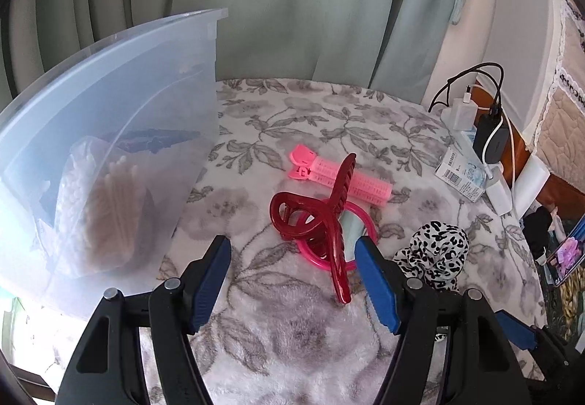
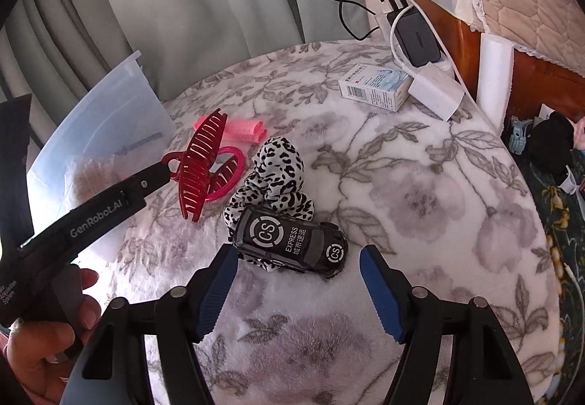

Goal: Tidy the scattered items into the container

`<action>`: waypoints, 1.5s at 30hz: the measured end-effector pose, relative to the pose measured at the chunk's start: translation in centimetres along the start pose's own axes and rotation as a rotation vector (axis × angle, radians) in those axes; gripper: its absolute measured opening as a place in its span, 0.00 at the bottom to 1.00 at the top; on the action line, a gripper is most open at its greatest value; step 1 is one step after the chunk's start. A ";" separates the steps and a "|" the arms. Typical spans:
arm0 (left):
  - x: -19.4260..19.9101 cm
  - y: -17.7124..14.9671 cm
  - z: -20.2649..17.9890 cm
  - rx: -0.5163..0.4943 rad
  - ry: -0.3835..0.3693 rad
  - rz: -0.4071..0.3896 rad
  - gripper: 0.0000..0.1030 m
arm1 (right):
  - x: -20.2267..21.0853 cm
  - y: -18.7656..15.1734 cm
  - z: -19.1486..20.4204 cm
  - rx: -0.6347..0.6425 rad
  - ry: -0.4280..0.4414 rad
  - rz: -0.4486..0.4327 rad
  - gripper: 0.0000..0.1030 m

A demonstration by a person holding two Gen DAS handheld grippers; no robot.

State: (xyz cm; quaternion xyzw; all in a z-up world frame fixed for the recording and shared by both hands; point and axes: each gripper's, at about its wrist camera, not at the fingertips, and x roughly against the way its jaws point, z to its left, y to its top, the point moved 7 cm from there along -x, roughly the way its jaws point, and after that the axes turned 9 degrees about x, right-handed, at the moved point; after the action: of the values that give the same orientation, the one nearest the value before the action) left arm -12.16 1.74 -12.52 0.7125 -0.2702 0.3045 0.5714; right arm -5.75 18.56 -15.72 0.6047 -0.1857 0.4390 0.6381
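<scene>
- The container [image 1: 120, 83] is a clear, frosted plastic bin, sitting at the left edge of the flower-print blanket [image 1: 292, 332] that covers the surface.
- Inside the bin you can make out a bag of cotton swabs [image 1: 109, 207] leaning against the near wall, plus something dark and long [image 1: 153, 140] lying further back. Too hazy through the plastic to say what that one is.
- Just right of the bin, out on the blanket: a dark red claw clip [image 1: 318, 218] standing up on its teeth, on top of a pink ring-shaped thing [image 1: 325, 258].
- Behind the claw clip, a bit further from the bin, are pink roller clips [image 1: 343, 174] lying side by side.
- Further right of the bin than the claw clip is a black-and-white spotted scrunchie [image 1: 435, 251], and a black toy car [image 2: 292, 240] with "CS EXPRESS" on it rests against it.
- Way off on the far side from the bin: a small white box with a barcode [image 2: 373, 87], white chargers, a black power bank [image 2: 416, 32] and some cables.
- The left gripper [image 1: 292, 277] has its jaws spread wide apart, nothing between them, pointed at the claw clip with the bin right beside its left finger.
- The right gripper [image 2: 296, 284] is also gaping wide and holding nothing, with the toy car just in front of its fingertips.
- In the right wrist view you can see the person's left hand [image 2: 47, 339] gripping the handle of the left tool, whose tip reaches the claw clip next to the bin.
</scene>
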 end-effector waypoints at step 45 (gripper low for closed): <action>-4.1 0.0 2.9 0.108 -0.064 0.177 0.21 | -3.6 3.6 -1.9 -0.016 0.072 -0.030 0.69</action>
State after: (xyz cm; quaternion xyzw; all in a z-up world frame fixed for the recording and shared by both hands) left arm -14.49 -0.92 -16.01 0.7251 -0.3333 0.3452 0.4940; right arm -11.06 18.69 -16.69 0.5861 -0.1572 0.4494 0.6556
